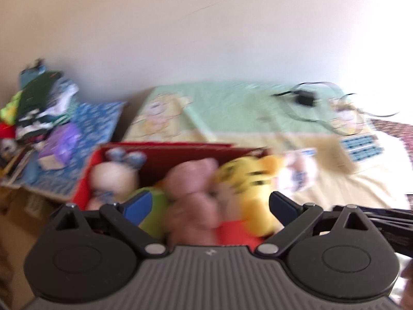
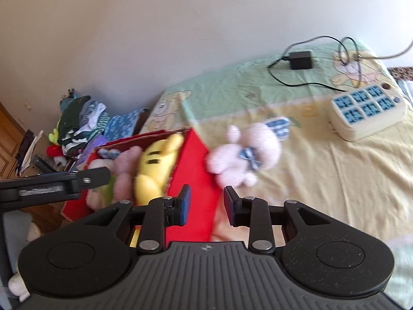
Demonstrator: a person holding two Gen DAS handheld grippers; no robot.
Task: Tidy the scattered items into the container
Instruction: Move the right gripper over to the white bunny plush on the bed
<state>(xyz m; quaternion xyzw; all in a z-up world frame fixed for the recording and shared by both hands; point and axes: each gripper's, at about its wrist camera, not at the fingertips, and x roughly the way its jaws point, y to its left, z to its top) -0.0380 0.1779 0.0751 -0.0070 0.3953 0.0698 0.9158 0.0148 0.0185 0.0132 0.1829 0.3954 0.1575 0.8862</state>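
Bedspread; right gripper tilted down, seemingly empty.

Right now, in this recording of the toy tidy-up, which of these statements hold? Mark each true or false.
1. The yellow striped plush tiger sits in the red fabric box. True.
2. The pink plush bunny is inside the box. False: it lies on the yellow bedsheet beside it.
3. The right gripper holds a toy. False: its jaws are apart with nothing between them.
4. The white power strip with blue sockets rests on the bed. True.
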